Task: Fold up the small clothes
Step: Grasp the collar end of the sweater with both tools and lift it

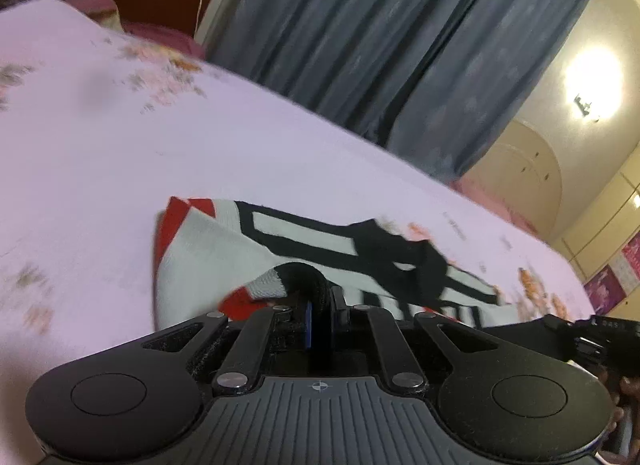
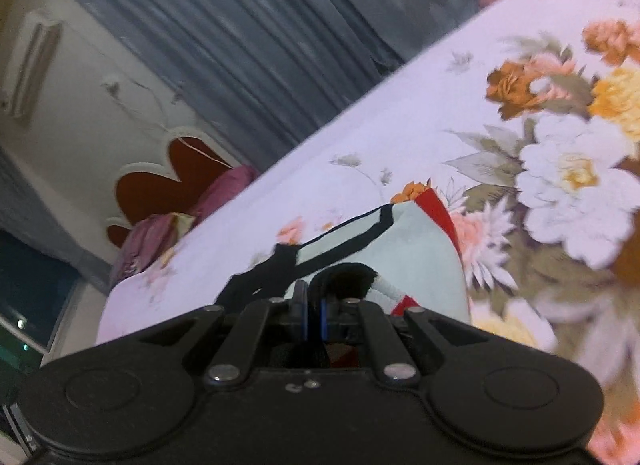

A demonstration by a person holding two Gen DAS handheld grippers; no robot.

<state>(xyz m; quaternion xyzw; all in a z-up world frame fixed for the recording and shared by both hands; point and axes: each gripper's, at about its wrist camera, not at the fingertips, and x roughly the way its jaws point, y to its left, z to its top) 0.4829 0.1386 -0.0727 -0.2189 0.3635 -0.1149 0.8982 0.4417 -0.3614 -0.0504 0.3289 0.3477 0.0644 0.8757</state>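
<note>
- Bedsheet [image 1: 120,153] first: pale lilac cloth covers the whole bed beneath me, sparsely scattered with faded sprigs in my left view and printed with big white, orange and yellow blooms [image 2: 568,169] in my right view.
- Curtains [image 1: 380,33] of grey-blue hang in folds behind the far edge of the bed, seen from both sides.
- Beyond them I see a cream wall, with a white headboard with dark red scalloped panels [image 2: 160,185] at one end of the bed and a bright round lamp [image 1: 592,69] in my left view.
- Purple-pink pillows [image 2: 160,229] are piled against that headboard.
- The small garment [image 1: 304,237], white with thick black bands and red patches at its corners, is stretched between my two hands over the sheet; its far part lies on the bed, while the near edge is lifted toward me.
- My left tongs [image 1: 320,305] are pressed together, pinching a red-and-white ribbed corner of the garment, which bunches around the tips.
- My right tongs [image 2: 314,301] are likewise squeezed on the cloth, with a white ribbed hem and a bit of red showing just to the right of the tips.
- At the right edge of my left view the body of the right tool pokes in; fingers [image 1: 632,389] show there, dark and blurred.
</note>
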